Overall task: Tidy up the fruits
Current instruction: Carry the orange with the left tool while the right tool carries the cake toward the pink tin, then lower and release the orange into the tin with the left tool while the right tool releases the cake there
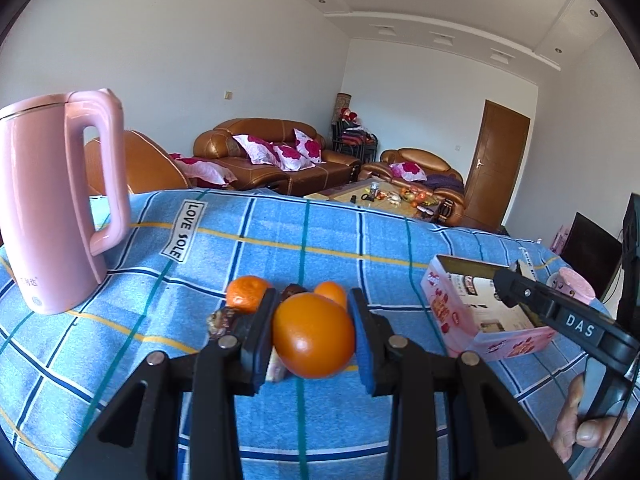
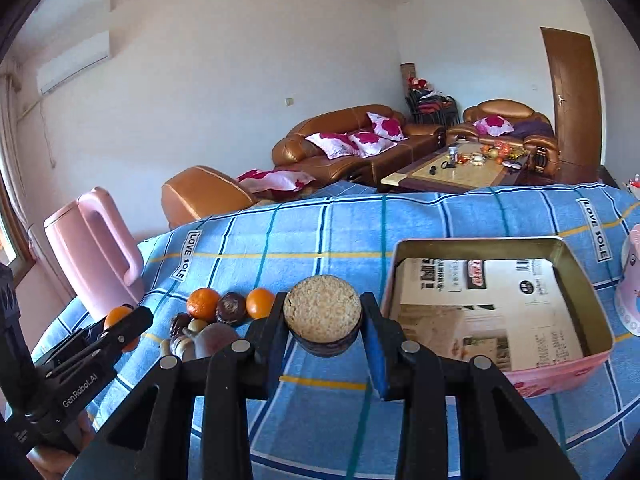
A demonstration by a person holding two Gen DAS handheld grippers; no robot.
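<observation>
While the left gripper (image 1: 313, 334) clamps a large orange (image 1: 313, 336) above the blue checked cloth (image 1: 280, 232), the right gripper (image 2: 323, 320) grips a round dark-rimmed item (image 2: 322, 314) just beside the pink tin (image 2: 560, 364); remaining fruits (image 2: 204, 303) lie near the pink kettle (image 2: 96, 252).

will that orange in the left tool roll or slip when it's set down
The orange looks round and smooth, so it would likely roll on the cloth. Its glossy skin may slip, though the left tool grips it near its widest part.
</observation>
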